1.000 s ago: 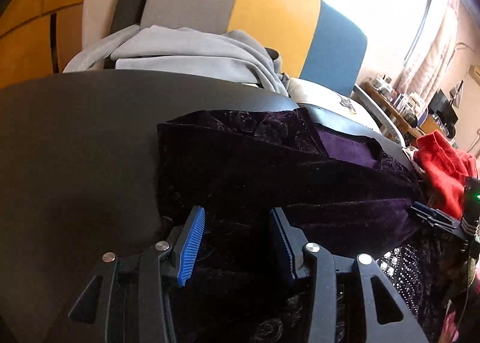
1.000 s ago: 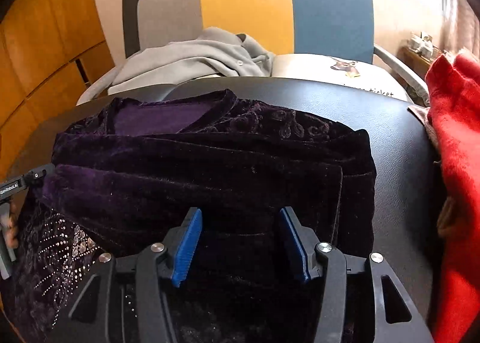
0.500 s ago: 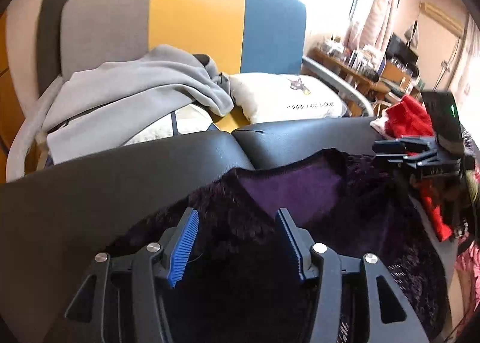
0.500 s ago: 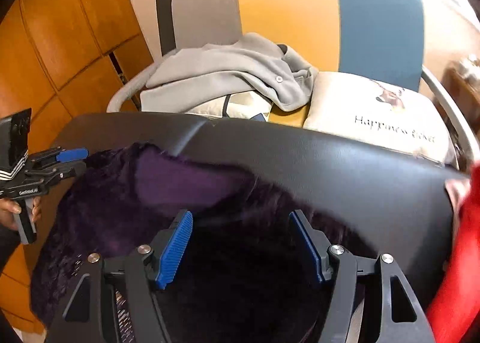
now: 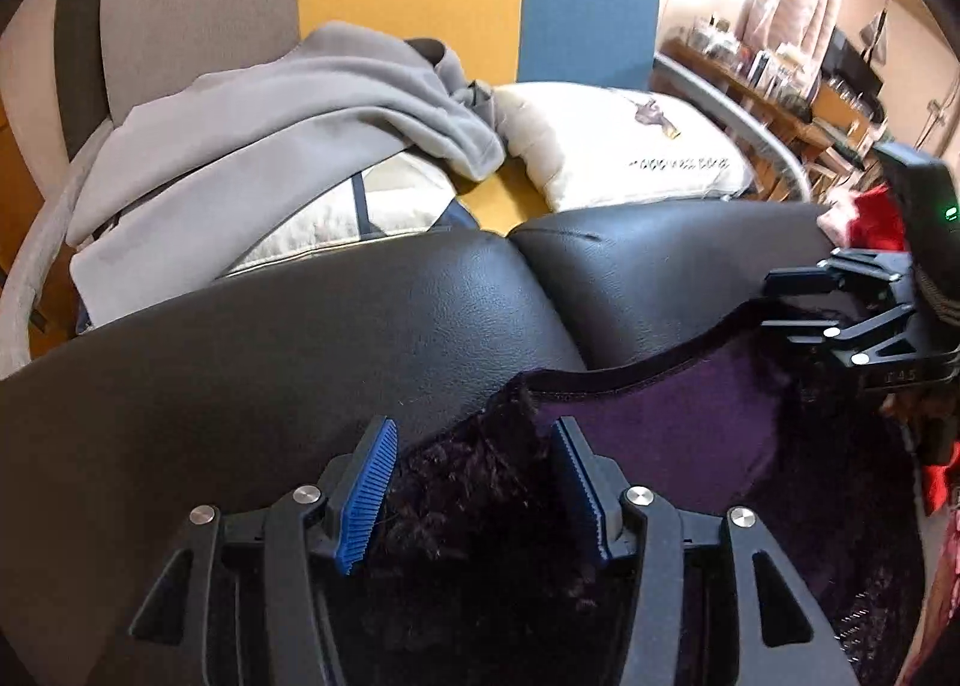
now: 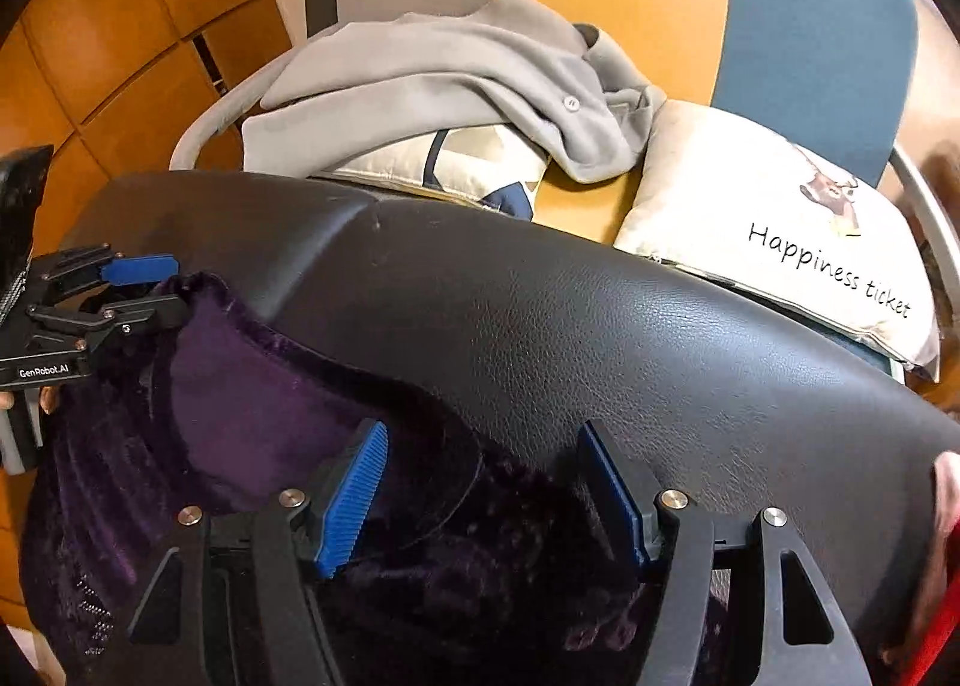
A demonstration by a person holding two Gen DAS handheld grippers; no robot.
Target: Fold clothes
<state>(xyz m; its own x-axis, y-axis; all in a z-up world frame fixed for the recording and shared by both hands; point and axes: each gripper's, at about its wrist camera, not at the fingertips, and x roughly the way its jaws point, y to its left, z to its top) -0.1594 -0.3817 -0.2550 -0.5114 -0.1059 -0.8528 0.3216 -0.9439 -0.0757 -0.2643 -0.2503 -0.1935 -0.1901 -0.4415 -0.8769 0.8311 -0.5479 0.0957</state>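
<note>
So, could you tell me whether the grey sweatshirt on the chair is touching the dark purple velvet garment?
Apart. The right wrist view shows the grey sweatshirt on the chair seat, with bare black leather surface separating it from the dark purple velvet garment.

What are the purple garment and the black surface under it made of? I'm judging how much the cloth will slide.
Purple garment: looks like velvet, with a fuzzy pile, soft sheen and a smoother lining at the neck. Black surface: seems leather or faux leather, with a pebbled grain, glossy highlights and a padded seam. Which of the two cannot be told.
</note>
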